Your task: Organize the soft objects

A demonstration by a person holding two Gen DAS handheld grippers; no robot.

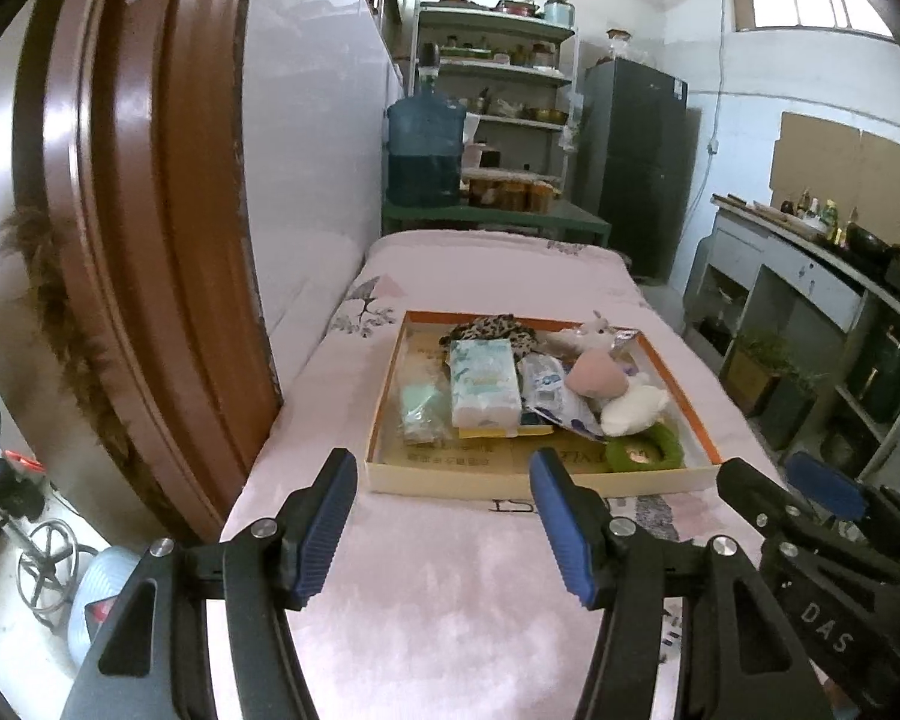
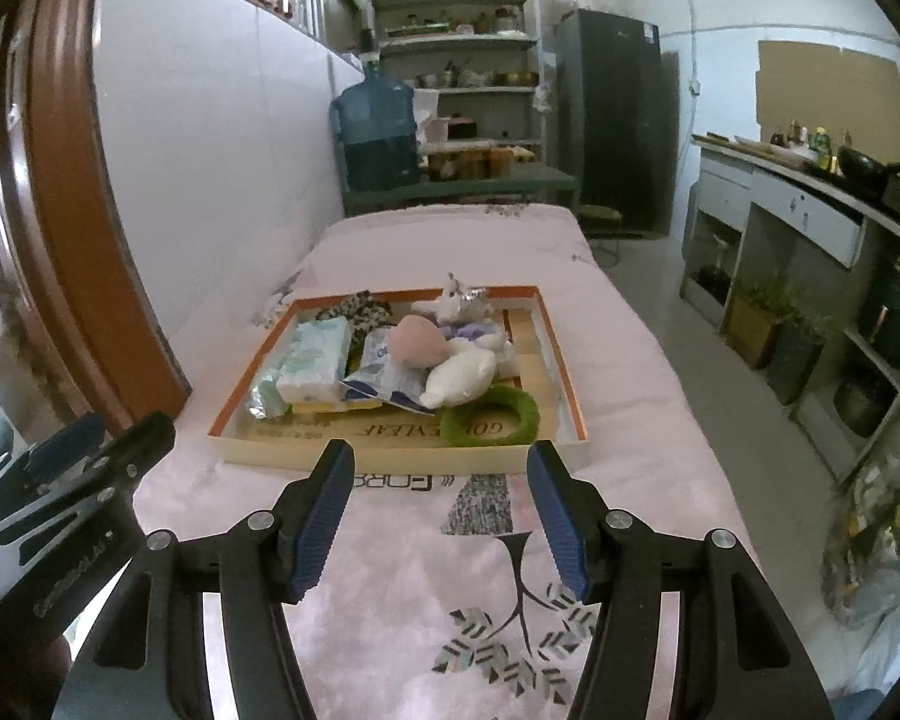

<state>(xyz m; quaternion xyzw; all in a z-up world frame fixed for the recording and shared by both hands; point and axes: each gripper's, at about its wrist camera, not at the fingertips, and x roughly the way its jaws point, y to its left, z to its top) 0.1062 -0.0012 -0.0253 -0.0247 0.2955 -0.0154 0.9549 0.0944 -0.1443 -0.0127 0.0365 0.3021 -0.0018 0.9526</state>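
A shallow cardboard tray with an orange rim [image 1: 384, 483] [image 2: 234, 450] sits on a table under a pink cloth. It holds a tissue pack [image 1: 483, 381] [image 2: 315, 360], a pink plush [image 1: 594, 375] [image 2: 417, 342], a white plush [image 1: 633, 402] [image 2: 459, 381], a green fuzzy ring [image 1: 645, 450] [image 2: 492, 414], a leopard-print cloth [image 1: 492, 327], a blue-white packet [image 2: 384, 378] and a small bunny toy [image 2: 456, 300]. My left gripper [image 1: 444, 516] is open and empty, just short of the tray's near edge. My right gripper [image 2: 441, 510] is open and empty, also just before the tray.
A brown door frame [image 1: 150, 240] stands close on the left. A white wall runs along the table's left side. Beyond the table are a water jug [image 1: 426, 150], shelves and a dark fridge [image 1: 636, 168]. A kitchen counter [image 2: 810, 198] lines the right.
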